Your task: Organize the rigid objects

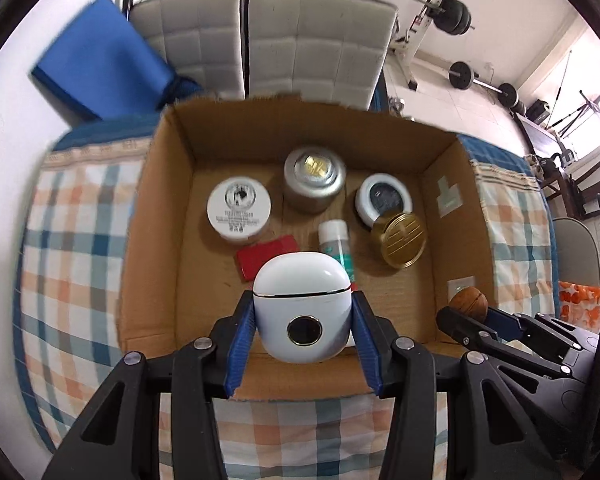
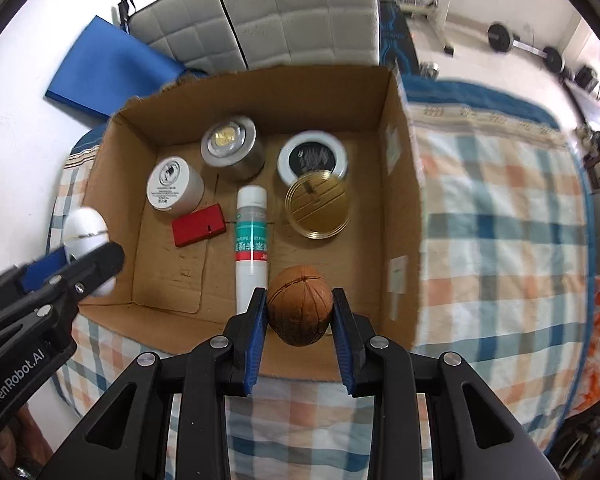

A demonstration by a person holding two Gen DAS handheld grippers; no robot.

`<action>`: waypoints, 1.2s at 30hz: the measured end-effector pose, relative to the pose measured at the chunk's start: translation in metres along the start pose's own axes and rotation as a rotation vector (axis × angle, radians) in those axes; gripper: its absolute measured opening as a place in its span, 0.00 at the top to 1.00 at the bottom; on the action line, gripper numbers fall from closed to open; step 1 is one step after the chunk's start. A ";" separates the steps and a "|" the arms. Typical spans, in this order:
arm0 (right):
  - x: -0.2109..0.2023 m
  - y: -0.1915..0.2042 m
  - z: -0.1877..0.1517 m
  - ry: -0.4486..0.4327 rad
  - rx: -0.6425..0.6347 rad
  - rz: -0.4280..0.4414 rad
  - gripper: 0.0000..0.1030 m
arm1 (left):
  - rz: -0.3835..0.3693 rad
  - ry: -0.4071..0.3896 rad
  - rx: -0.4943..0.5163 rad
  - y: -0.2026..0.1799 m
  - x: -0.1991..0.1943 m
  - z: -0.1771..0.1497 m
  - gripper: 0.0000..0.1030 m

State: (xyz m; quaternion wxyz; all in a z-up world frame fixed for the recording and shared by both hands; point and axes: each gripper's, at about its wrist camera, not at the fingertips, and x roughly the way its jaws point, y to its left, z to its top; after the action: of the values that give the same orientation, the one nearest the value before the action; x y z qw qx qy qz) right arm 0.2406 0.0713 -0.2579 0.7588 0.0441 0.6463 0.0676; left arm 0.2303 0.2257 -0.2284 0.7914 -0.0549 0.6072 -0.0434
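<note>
My left gripper (image 1: pixel 302 312) is shut on a white egg-shaped case (image 1: pixel 302 306) with a dark round button, held over the near edge of an open cardboard box (image 1: pixel 168 216). My right gripper (image 2: pixel 300 308) is shut on a brown wooden ball (image 2: pixel 300 304), above the box's near right corner (image 2: pixel 400 240). Each gripper shows in the other view: the ball (image 1: pixel 468 300) at right, the white case (image 2: pixel 85 236) at left. Inside the box lie a white jar (image 2: pixel 174 188), a silver tin (image 2: pixel 230 146), a black-lidded jar (image 2: pixel 312 158), a gold tin (image 2: pixel 318 204), a white tube (image 2: pixel 252 236) and a red box (image 2: pixel 198 224).
The box sits on a checked cloth (image 2: pixel 500 220) over a table. Two grey padded chairs (image 2: pixel 260 12) stand behind it, with a blue mat (image 2: pixel 108 68) at the left. Weights and a bench (image 1: pixel 440 28) fill the room's far right.
</note>
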 end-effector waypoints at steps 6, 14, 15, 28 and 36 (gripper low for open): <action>0.059 0.001 0.015 0.110 0.028 0.002 0.68 | -0.092 0.185 -0.073 0.027 0.070 0.013 0.58; 0.107 0.003 0.030 0.209 0.036 -0.016 0.68 | -0.147 0.357 -0.118 0.036 0.129 0.017 0.58; 0.111 0.002 0.031 0.217 0.040 -0.018 0.68 | -0.141 0.380 -0.119 0.037 0.135 0.016 0.58; 0.116 0.000 0.036 0.227 0.021 -0.073 0.48 | -0.012 0.341 -0.051 0.024 0.117 0.003 0.38; 0.078 0.004 0.037 0.163 -0.004 -0.109 0.31 | 0.034 0.233 -0.048 0.024 0.071 0.000 0.13</action>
State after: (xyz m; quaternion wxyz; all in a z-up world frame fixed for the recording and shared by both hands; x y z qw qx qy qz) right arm 0.2889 0.0881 -0.3279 0.7065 0.0018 0.7071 0.0307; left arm 0.2492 0.2397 -0.2999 0.7145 -0.0582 0.6969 -0.0213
